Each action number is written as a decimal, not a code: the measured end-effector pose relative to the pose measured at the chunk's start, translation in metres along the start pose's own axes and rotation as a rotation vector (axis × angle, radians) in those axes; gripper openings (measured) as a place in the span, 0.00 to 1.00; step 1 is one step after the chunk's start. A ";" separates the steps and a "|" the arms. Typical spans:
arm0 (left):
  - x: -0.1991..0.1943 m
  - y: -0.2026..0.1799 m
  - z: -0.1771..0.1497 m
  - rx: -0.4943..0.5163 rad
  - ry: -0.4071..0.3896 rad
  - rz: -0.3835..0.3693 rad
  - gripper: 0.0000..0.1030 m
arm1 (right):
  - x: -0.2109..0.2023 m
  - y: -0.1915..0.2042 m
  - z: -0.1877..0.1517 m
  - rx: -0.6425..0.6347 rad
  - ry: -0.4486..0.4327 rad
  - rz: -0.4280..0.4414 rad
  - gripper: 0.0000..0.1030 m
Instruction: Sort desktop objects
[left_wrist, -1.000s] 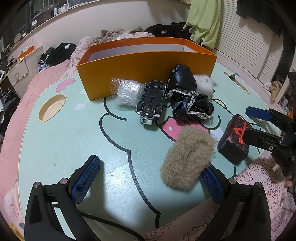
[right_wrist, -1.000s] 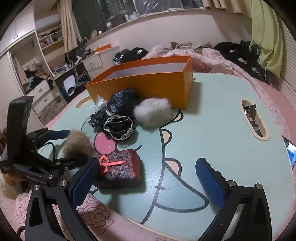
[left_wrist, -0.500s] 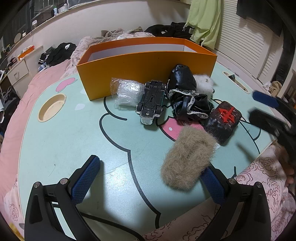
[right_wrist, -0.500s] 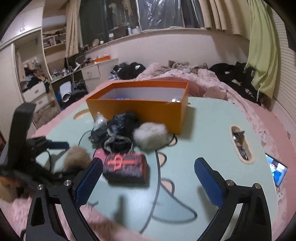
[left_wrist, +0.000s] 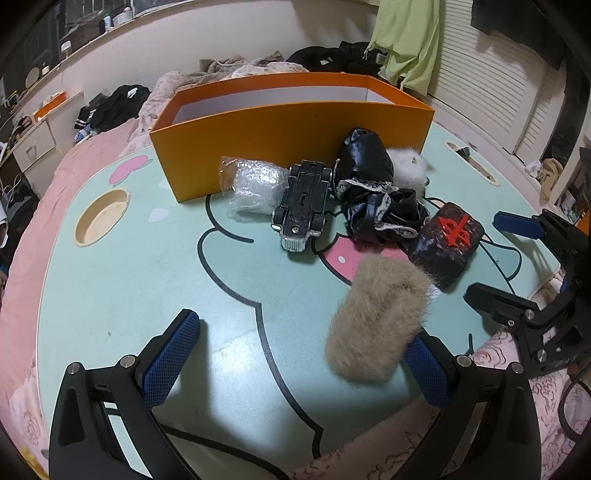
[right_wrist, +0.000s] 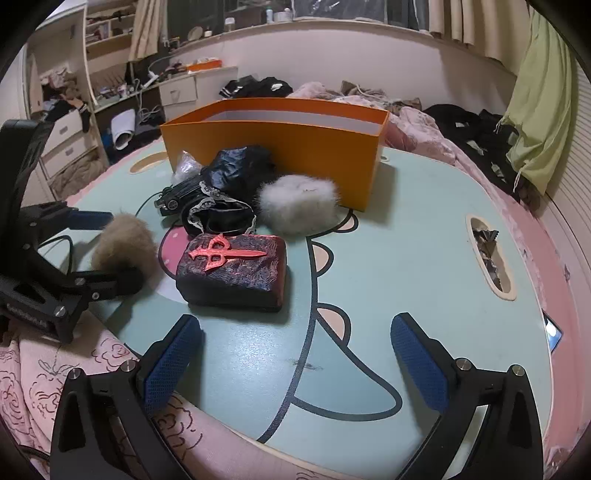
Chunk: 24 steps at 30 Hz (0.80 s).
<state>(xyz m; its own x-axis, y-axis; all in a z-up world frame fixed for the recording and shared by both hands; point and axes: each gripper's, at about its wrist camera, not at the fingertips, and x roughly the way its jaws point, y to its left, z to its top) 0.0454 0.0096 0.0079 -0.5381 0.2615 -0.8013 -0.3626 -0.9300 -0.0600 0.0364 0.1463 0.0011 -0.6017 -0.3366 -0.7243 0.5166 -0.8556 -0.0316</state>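
Both views show the orange box at the back of the mint table. In front of it lie a bubble-wrap bundle, an upturned black toy car, black lace-trimmed cloth and a white fur puff. A dark block with a red emblem rests flat on the table. My left gripper is open; a tan fur puff leans against its right finger. My right gripper is open and empty, just short of the block.
A round cup recess sits at the table's left and a slot with foil scraps at its right. Pink patterned bedding borders the near edge. A phone lies off the right rim.
The right gripper, which held the dark block by the table's edge, has let it go on the table and drawn back, open. The left gripper and tan puff have not moved.
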 end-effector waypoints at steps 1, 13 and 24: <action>0.001 0.002 0.003 -0.004 0.003 -0.003 0.99 | 0.000 0.000 0.000 0.000 0.000 0.000 1.00; -0.043 0.025 0.070 -0.129 -0.156 -0.159 0.87 | -0.002 0.004 -0.001 -0.002 -0.004 0.001 1.00; 0.021 -0.014 0.193 -0.077 0.021 -0.167 0.79 | -0.003 0.006 0.004 -0.002 -0.011 0.003 1.00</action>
<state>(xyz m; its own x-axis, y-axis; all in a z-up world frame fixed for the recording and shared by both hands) -0.1074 0.0777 0.1066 -0.4587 0.4095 -0.7886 -0.3860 -0.8912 -0.2382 0.0387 0.1409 0.0052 -0.6068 -0.3431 -0.7170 0.5195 -0.8539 -0.0311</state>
